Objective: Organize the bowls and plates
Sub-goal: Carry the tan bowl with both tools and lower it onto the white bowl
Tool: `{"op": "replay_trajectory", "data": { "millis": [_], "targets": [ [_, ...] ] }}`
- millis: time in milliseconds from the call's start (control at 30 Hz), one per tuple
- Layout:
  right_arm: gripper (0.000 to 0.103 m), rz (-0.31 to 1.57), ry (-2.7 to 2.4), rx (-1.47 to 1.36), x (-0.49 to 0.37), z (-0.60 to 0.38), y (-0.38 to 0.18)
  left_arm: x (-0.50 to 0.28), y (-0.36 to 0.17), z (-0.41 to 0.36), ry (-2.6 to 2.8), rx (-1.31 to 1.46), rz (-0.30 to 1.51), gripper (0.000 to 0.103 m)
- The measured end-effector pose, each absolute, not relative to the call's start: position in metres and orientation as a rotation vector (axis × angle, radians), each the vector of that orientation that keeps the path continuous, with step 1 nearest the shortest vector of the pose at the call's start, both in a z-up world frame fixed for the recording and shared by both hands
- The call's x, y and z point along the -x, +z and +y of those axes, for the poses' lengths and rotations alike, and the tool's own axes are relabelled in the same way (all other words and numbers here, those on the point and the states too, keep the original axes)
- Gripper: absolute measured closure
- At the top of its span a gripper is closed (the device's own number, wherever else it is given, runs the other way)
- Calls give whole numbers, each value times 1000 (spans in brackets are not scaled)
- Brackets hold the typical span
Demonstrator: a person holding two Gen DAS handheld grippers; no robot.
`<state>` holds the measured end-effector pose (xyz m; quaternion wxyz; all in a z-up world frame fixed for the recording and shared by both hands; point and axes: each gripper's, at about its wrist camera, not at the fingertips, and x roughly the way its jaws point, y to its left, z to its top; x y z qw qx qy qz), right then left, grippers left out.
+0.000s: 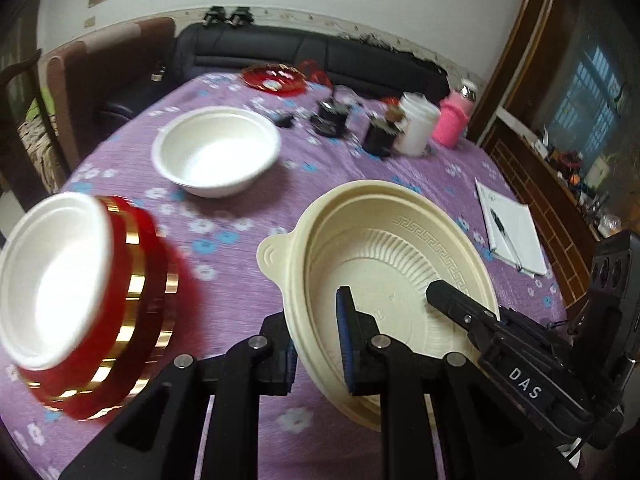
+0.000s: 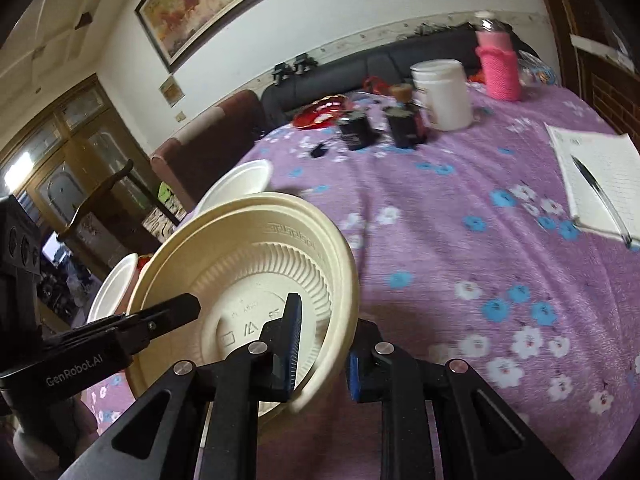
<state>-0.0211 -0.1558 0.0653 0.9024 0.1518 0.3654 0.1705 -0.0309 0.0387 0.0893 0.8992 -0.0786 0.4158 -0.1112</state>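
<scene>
A cream plastic bowl (image 1: pixel 396 264) with a ribbed inside and a tab handle is held tilted above the purple tablecloth. My left gripper (image 1: pixel 318 344) is shut on its near rim, one finger inside and one outside. My right gripper (image 2: pixel 322 354) is shut on the opposite rim of the same cream bowl (image 2: pixel 256 276); it shows in the left wrist view as a black finger (image 1: pixel 460 304) inside the bowl. A white bowl (image 1: pixel 216 150) sits on the table behind. A white bowl nested in red-and-gold bowls (image 1: pixel 76 296) stands tilted at the left.
A red dish (image 1: pixel 274 76), black jars (image 1: pixel 332 116), a white tub (image 1: pixel 418 124) and a pink-sleeved bottle (image 1: pixel 456 120) stand at the table's far side. A notepad with a pen (image 1: pixel 510 228) lies at the right. Chairs and a black sofa (image 1: pixel 312 52) stand beyond the table.
</scene>
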Motion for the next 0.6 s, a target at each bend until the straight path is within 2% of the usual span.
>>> {"op": "replay_trajectory", "data": {
  "millis": [333,600],
  "targets": [
    [82,712,451,-149,27,-49,121,55,122,147,-142,303,780,86],
    [81,742,522,-110,13,20,132,59,130,209,-46,343,750,86]
  ]
}}
